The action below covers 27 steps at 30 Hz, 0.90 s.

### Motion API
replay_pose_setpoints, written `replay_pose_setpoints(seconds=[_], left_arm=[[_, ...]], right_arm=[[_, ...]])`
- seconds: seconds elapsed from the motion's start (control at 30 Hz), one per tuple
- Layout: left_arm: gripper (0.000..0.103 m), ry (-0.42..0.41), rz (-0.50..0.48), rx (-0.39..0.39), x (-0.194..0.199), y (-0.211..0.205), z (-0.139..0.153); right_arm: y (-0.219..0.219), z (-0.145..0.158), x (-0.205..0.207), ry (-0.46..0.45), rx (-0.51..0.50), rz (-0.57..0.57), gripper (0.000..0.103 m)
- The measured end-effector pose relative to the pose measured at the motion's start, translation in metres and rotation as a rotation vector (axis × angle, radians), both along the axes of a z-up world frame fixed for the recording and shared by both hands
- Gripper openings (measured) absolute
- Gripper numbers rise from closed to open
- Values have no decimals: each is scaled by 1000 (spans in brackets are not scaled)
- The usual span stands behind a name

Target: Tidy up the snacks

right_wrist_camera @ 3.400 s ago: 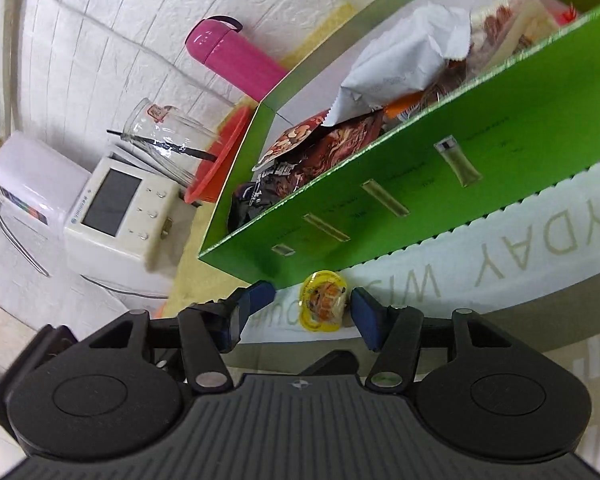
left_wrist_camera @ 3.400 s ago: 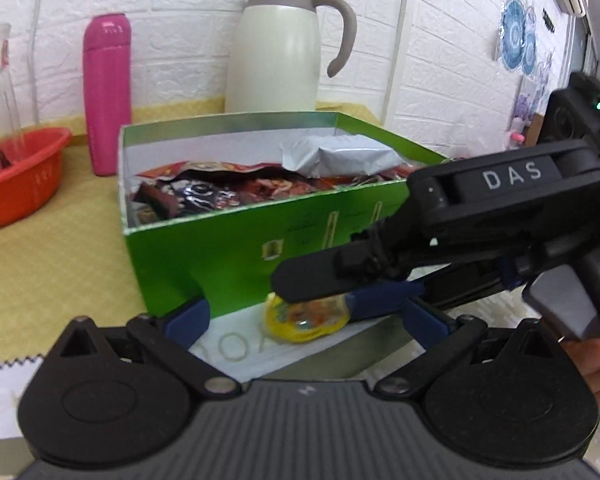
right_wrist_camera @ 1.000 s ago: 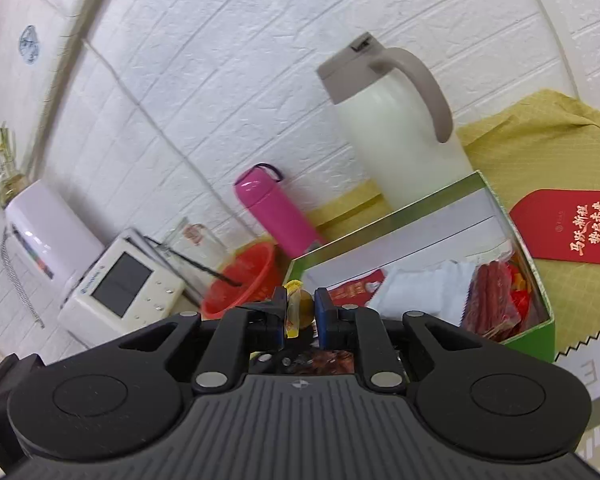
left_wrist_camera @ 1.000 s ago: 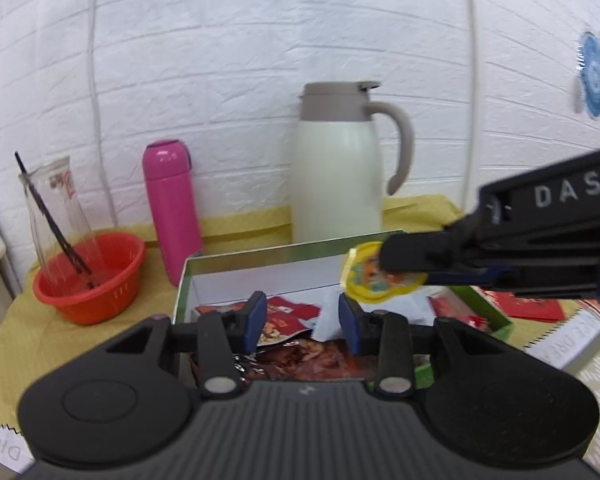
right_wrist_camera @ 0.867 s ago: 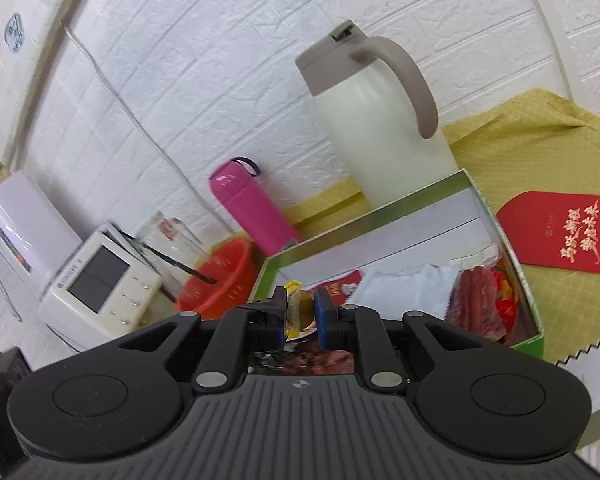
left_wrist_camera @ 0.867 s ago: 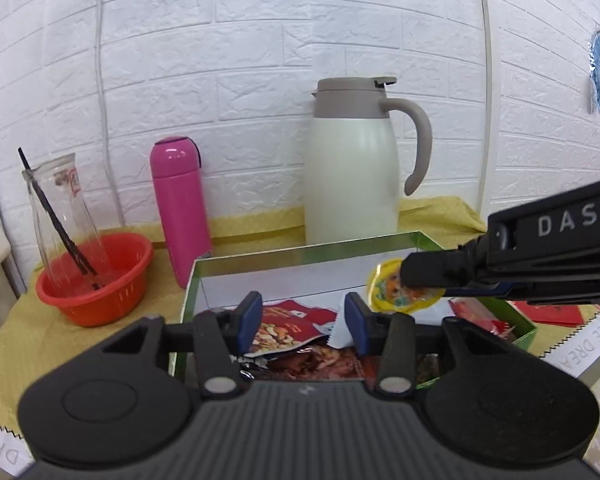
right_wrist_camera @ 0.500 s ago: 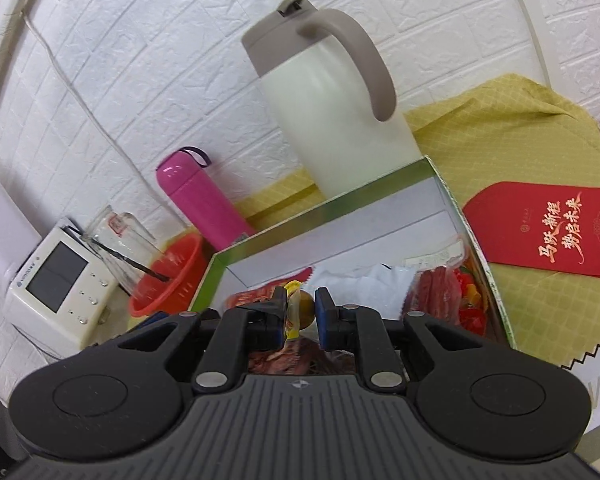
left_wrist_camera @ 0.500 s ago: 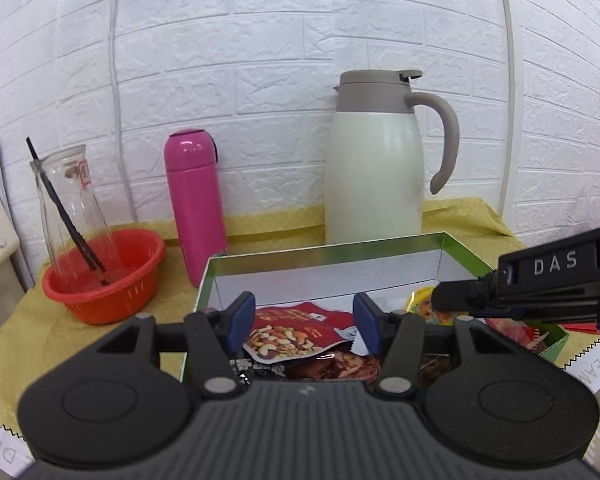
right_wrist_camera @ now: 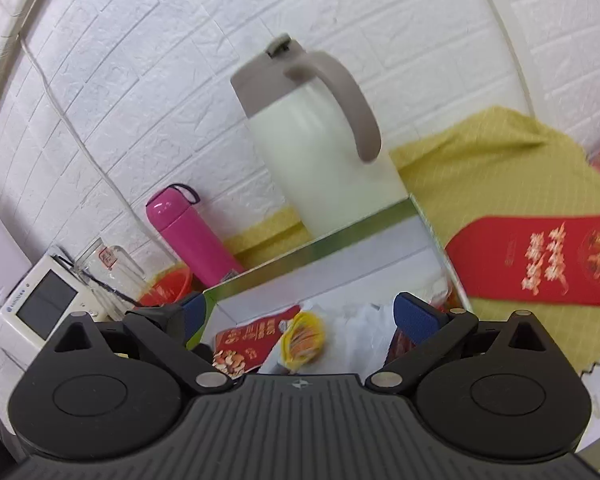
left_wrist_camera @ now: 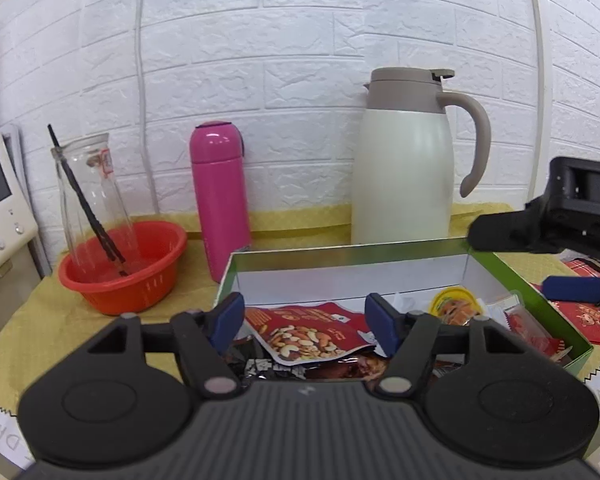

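Right gripper [right_wrist_camera: 300, 316]: jaws opening, spread wide, holding nothing. The yellow cup [right_wrist_camera: 303, 339] lies free inside the green box [left_wrist_camera: 528, 280], on the snack packets. Left gripper [left_wrist_camera: 304, 316]: jaws opening, empty, over the nut packet [left_wrist_camera: 300, 336].

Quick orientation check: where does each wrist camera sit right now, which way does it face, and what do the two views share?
Left wrist: rides the left gripper, looking forward and slightly down over the green snack box toward the brick wall; its own opening blue fingers show, nothing between them, plus the right gripper at the right edge.
Right wrist: rides the right gripper, looking down into the box from its right side; its own fingers show, opening, nothing gripped.
Shared: box, yellow jelly cup inside it, nut packet, pink bottle, white jug.
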<state>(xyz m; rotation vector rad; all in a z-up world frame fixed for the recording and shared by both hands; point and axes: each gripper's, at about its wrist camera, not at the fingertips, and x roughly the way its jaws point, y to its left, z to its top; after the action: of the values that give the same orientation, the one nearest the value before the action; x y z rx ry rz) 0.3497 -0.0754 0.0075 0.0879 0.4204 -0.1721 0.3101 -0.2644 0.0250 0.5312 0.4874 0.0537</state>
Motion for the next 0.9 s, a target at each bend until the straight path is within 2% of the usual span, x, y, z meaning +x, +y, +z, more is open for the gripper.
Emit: replay_pose_setpoints(seconds=[0.23, 0.33, 0.57, 0.73, 0.9], left_arm=[[82, 12, 90, 23, -8, 8, 2], [103, 3, 102, 25, -18, 13, 4], [103, 24, 77, 9, -43, 18, 8], [103, 87, 71, -35, -66, 28, 13], [103, 93, 92, -48, -105, 40, 20]], right_arm=[[18, 4, -13, 4, -217, -11, 103], [21, 4, -21, 4, -239, -13, 103], [27, 7, -44, 6, -253, -32, 103], [32, 10, -71, -12, -277, -47, 103], [34, 18, -106, -18, -267, -73, 103]])
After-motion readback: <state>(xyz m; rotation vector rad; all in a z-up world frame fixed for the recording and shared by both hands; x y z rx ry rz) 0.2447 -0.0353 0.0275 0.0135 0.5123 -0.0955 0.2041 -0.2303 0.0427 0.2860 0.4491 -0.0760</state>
